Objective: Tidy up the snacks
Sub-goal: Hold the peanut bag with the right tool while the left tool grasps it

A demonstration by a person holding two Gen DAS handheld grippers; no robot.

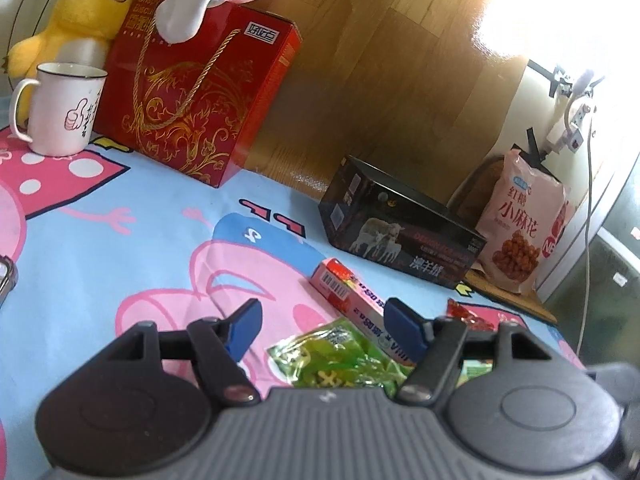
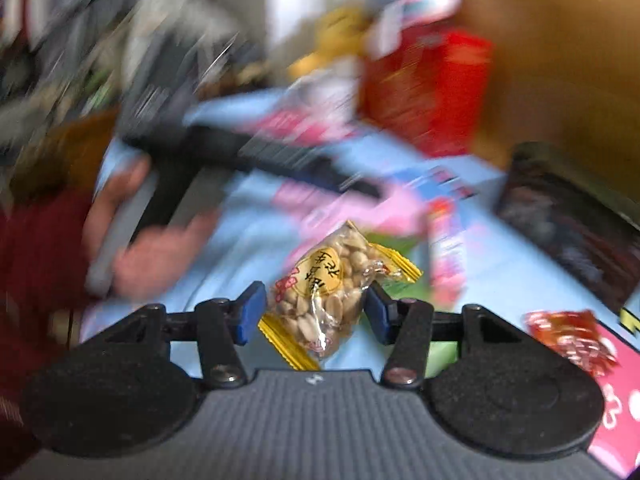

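My left gripper (image 1: pixel 322 326) is open and empty, low over a green snack packet (image 1: pixel 340 356) and a pink box (image 1: pixel 352 296) on the cartoon tablecloth (image 1: pixel 100 248). A red wrapped snack (image 1: pixel 470 314) lies just right of it. My right gripper (image 2: pixel 316 312) is shut on a clear packet of peanuts (image 2: pixel 324 292) with yellow ends and holds it above the cloth. The right wrist view is blurred by motion. A red wrapped snack (image 2: pixel 568 338) lies at its right.
A red gift box (image 1: pixel 200 92) with plush toys on it and a white mug (image 1: pixel 60 108) stand at the back left. A black box (image 1: pixel 400 228) and a pink snack bag (image 1: pixel 524 220) stand at the back right. The person's hand (image 2: pixel 160 256) holds the other gripper at left.
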